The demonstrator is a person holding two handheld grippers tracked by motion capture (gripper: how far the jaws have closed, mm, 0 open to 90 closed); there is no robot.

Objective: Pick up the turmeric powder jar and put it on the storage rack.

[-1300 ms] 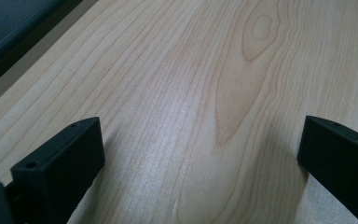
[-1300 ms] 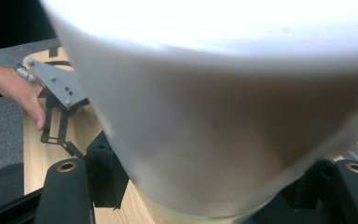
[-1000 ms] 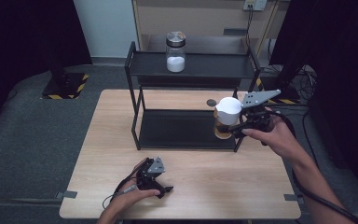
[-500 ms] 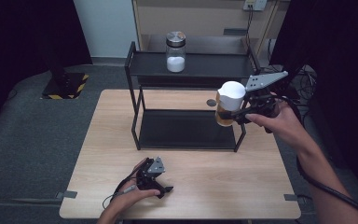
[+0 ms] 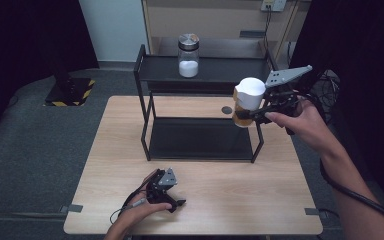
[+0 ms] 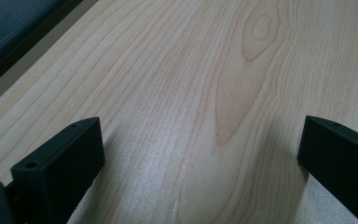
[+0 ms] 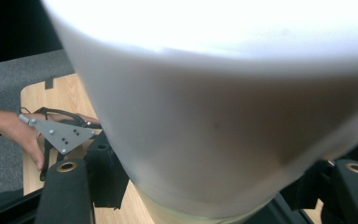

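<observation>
Wooden table [image 5: 280,200]: one rack [image 5: 200,75], two jars; right gripper [image 5: 252,114] jaws pinching white-lidded jar [image 5: 247,100], left gripper [image 5: 172,200] jaws spread.

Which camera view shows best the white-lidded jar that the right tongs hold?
The high view: the white-lidded jar with amber contents appears whole there, gripped by the right tongs beside the black metal shelf. The right gripper view gives a blurred close-up of its white lid. The left gripper view faces the wooden table.

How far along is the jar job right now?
Looks done: one jar stands on the rack's top shelf. In hand: the right gripper grips a white-lidded jar off the table, beside the rack. Left: placing it. The left gripper rests open on the table.
</observation>
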